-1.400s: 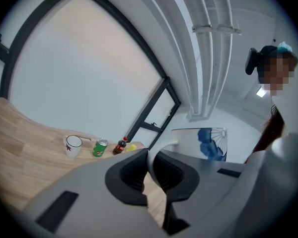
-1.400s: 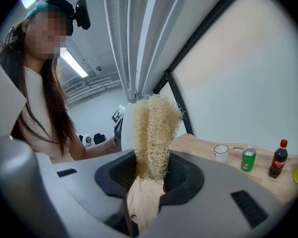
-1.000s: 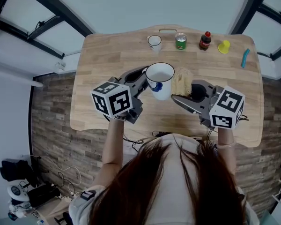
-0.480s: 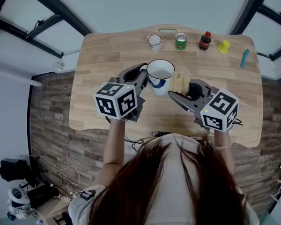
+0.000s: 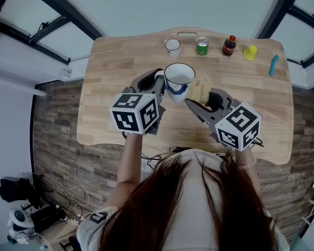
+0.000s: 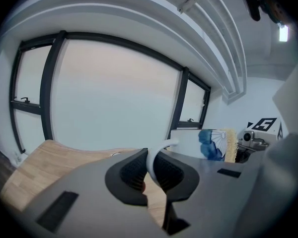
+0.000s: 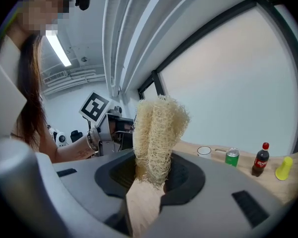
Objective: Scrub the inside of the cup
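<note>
- Pale wooden bench [image 5: 120, 61] spreads below the cup.
- White enamel cup with blue print [image 5: 179, 82], held over the bench: rigid, light, likely slick. Its thin loop handle [image 6: 155, 160] is the natural hold, and the left gripper [image 6: 156, 177] pinches it.
- Straw-coloured fibrous loofah [image 7: 156, 133], just right of the cup: soft, springy. The right gripper [image 7: 150, 180] clamps its base.

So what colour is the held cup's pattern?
Blue on the white cup, clearest in the left gripper view.

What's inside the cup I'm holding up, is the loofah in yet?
Nothing shows inside the cup: bare white wall and shaded bottom. The loofah is outside, beside its rim, clamped in the right hand-held gripper. The near inner wall is hidden below the rim.
</note>
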`<state>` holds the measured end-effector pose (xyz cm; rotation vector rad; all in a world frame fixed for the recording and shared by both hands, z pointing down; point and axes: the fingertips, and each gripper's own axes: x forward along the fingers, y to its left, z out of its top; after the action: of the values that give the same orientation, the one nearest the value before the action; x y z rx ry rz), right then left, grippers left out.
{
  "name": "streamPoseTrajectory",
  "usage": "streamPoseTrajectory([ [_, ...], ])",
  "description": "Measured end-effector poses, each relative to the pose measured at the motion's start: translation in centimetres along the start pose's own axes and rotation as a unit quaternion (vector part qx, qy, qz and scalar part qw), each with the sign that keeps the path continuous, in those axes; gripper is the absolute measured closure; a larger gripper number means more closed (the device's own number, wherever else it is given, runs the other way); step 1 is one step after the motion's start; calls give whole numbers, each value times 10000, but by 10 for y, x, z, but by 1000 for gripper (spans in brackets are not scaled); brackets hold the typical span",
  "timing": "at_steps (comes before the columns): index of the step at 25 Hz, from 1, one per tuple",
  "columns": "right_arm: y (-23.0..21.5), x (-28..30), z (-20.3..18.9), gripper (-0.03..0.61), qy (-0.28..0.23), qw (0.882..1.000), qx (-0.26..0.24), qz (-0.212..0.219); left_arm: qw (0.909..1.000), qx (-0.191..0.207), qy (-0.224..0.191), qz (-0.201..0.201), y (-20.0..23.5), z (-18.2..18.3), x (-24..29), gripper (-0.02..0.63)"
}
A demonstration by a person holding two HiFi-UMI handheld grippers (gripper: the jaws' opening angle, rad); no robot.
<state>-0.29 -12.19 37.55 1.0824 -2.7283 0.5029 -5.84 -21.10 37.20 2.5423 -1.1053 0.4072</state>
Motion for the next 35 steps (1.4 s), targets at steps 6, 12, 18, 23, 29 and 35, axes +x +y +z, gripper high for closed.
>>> streamPoseTrajectory([
  [6, -2, 2, -2, 442, 25, 9999, 22, -164, 9999, 35, -34, 142, 0, 0, 0, 584],
  [12, -4, 4, -3, 442, 31, 9991, 95, -419, 9996, 116, -79, 234, 0, 4, -2, 583],
  [18, -10, 5, -4, 442, 53, 9973, 54, -733, 9997, 96, -102, 189, -4, 4, -2, 581],
  [23, -15, 4, -5, 442, 59, 9960, 32, -896, 9997, 182, -88, 151, -10, 3, -2, 581],
  [29, -16, 5, -5, 442, 76, 9952, 24, -975, 9992, 332, -87, 222, -13, 5, -4, 581],
  [35, -14, 5, -6, 442, 110, 9940, -54, -1087, 9983, 404, -137, 400, -14, 6, -9, 581],
])
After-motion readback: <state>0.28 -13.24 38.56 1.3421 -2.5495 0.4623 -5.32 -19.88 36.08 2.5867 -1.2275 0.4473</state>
